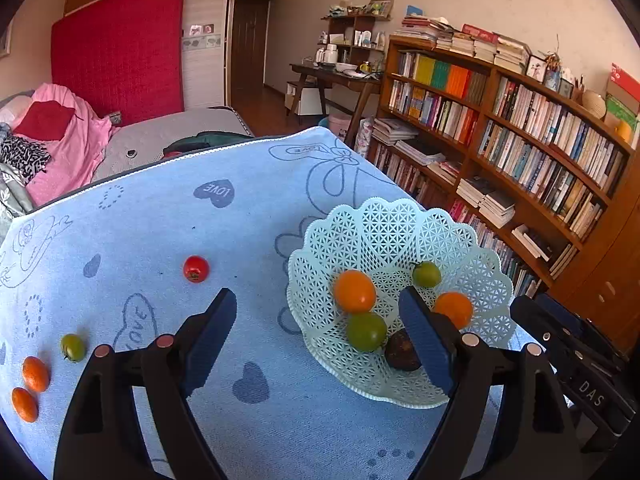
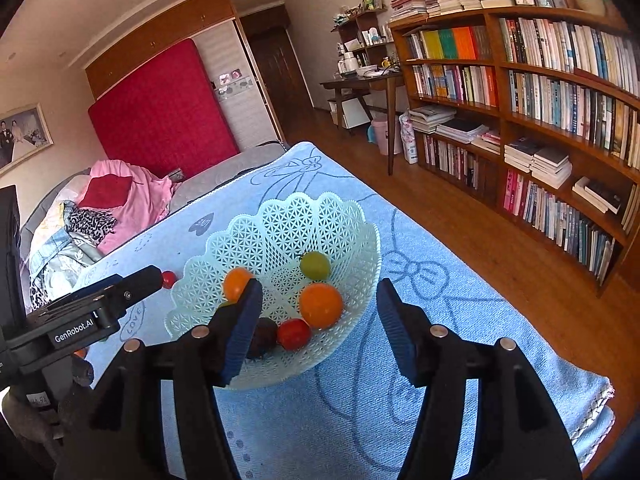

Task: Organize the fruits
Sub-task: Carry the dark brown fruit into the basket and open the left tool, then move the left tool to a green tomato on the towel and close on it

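From the left wrist, your left gripper point(image 1: 320, 336) has its jaws wide open and empty. A red tomato point(image 1: 196, 268) lies loose on the surface; it is small, smooth and soft, so close gently across its middle. The towel point(image 1: 160, 216) reads "LOVE".

From the right wrist, your right gripper point(image 2: 318, 332) is also wide open, empty, above the basket point(image 2: 304, 216) of fruits. The other tool reads "GenRobot.AI".

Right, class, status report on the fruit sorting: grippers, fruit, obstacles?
Left gripper open, empty. Right gripper open, empty, over basket. Red tomato, green tomato, two kumquats on the towel. Nothing blocking.
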Available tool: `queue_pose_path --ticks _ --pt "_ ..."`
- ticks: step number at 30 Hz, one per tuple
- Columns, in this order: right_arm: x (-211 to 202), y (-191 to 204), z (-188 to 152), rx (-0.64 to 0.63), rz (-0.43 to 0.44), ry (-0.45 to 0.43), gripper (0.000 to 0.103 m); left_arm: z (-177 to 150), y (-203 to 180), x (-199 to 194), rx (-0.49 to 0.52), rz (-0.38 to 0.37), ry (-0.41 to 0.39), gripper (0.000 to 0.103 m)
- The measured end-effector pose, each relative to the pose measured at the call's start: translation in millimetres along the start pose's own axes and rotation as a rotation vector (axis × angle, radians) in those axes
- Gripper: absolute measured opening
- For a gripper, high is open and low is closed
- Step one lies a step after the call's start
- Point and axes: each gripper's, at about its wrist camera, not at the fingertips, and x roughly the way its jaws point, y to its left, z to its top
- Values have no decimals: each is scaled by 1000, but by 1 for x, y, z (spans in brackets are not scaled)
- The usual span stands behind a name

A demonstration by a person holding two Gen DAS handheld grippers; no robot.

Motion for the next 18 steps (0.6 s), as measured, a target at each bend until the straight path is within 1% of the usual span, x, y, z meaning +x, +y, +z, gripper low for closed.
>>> queue_pose_path --ticks 3,8,12,18 --pt "-2 4 -1 1 2 -3 66 1 11 -8 -22 22 -17 86" --pt "-4 12 -2 -7 12 -4 66 1 29 -20 -48 72 -42 87" --pt "-5 21 -4 -20 25 -1 67 -3 45 -28 -70 128 -53 88" --pt "-4 36 -8 -44 46 9 67 -14 75 -28 -119 225 -37 88"
